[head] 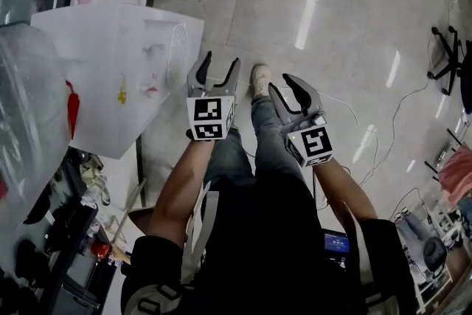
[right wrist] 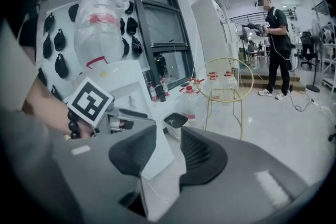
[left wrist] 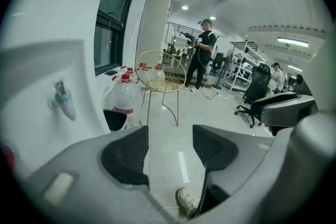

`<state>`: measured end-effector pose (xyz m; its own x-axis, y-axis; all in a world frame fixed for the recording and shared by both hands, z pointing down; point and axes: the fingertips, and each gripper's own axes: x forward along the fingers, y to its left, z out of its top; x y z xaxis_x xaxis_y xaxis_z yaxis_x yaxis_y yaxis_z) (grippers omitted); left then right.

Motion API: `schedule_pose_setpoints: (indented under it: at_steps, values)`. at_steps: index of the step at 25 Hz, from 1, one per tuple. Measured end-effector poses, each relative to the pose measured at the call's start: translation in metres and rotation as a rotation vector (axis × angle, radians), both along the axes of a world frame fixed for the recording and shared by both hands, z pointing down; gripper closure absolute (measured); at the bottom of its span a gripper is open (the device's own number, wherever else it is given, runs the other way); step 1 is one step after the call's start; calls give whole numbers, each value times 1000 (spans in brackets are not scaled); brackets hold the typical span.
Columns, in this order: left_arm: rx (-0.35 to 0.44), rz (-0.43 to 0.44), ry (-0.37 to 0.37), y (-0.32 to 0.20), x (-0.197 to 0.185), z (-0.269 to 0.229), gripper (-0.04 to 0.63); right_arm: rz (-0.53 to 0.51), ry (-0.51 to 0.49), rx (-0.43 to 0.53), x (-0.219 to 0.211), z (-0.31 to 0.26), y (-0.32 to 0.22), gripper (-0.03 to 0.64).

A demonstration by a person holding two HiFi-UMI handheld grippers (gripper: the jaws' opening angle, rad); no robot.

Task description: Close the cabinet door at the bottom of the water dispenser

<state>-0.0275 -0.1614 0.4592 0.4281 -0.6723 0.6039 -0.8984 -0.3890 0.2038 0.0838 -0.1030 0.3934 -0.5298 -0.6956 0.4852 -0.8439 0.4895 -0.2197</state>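
**Both grippers raised, door out of sight**

The person stands beside the water dispenser (head: 125,70), which is on their left with its big bottle (head: 29,122) on top. The left gripper (head: 221,61) has its fingers (head: 200,73) wide apart. The right gripper (head: 281,82) shows a narrower gap, and nothing sits between either pair. Both hang over the floor (head: 332,26), apart from the dispenser. The cabinet door is low on the dispenser, and I can't make it out. I'd expect a light, stiff hinged panel: push gently on its free edge, with no gripping needed.
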Motion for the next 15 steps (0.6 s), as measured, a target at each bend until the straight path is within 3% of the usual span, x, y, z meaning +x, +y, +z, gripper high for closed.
schedule_pose_setpoints:
  at_steps: [6, 10, 15]
  values:
    - [143, 14, 10, 11, -9, -103, 393, -6, -44, 18, -8, -62, 15, 497]
    - [231, 35, 46, 12, -14, -167, 399, -53, -68, 75, -26, -106, 26, 503]
    - [301, 96, 40, 22, -17, -226, 394, -45, -59, 140, -36, -145, 32, 503]
